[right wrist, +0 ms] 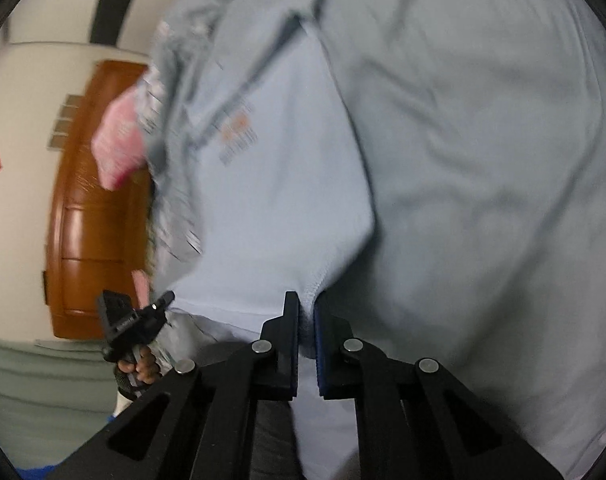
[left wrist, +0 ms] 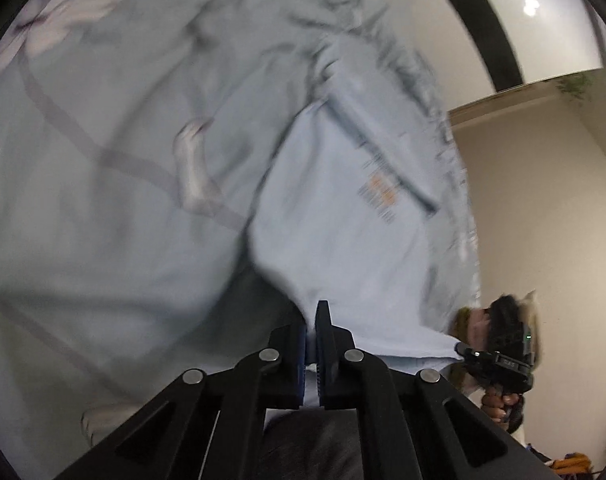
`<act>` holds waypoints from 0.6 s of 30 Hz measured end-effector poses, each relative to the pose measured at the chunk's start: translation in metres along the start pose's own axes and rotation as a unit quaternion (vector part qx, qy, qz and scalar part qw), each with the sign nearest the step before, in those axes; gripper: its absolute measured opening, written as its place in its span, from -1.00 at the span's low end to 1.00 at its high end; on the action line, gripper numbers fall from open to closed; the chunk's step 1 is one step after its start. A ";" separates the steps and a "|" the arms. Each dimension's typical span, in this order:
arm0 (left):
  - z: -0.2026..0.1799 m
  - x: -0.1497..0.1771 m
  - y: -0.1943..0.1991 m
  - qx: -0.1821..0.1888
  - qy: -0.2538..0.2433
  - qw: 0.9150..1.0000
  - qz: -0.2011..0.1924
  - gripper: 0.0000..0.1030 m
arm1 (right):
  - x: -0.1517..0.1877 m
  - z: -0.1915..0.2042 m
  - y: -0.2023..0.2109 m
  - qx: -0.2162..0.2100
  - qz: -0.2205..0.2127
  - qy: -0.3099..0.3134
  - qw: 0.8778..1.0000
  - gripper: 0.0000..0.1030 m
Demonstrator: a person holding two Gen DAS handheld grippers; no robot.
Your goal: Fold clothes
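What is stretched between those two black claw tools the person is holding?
A pale blue shirt. Its hem runs from the left gripper across to the right gripper, each pinching a corner. Both wrist views show this.

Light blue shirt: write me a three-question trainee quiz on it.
1. True or false: both grippers are shut on the light blue shirt.
2. What colour is the middle of the shirt's printed patch? A) orange B) green C) purple
3. What lies under the shirt?

Key:
1. True: left gripper and right gripper each pinch its hem.
2. A
3. A pale bedsheet with a flower print.
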State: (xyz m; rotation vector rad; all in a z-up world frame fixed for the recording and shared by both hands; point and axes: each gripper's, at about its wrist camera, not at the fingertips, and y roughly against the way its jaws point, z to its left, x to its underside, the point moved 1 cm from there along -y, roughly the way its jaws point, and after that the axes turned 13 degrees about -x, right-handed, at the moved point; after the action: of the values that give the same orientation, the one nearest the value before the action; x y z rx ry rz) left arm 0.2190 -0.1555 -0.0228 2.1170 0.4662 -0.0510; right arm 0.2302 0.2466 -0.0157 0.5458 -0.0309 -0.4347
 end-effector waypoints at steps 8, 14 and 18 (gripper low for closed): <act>-0.051 -0.131 -0.026 0.016 0.003 0.999 -0.032 -0.92 | -0.112 0.044 -0.004 -0.048 -0.067 0.033 0.996 -0.88; -0.083 -0.236 -0.086 0.004 -0.004 0.999 -0.042 -0.92 | -0.224 0.047 -0.027 -0.030 -0.103 0.036 0.994 -0.88; -0.095 -0.287 -0.136 -0.012 -0.002 0.999 -0.035 -0.92 | -0.280 0.029 -0.044 -0.009 -0.124 0.016 0.992 -0.88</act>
State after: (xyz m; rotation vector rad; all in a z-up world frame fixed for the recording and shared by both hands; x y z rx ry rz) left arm -0.1081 -0.1000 -0.0172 2.0758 0.5363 -0.0897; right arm -0.0457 0.3125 0.0102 0.5414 0.0716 -0.6679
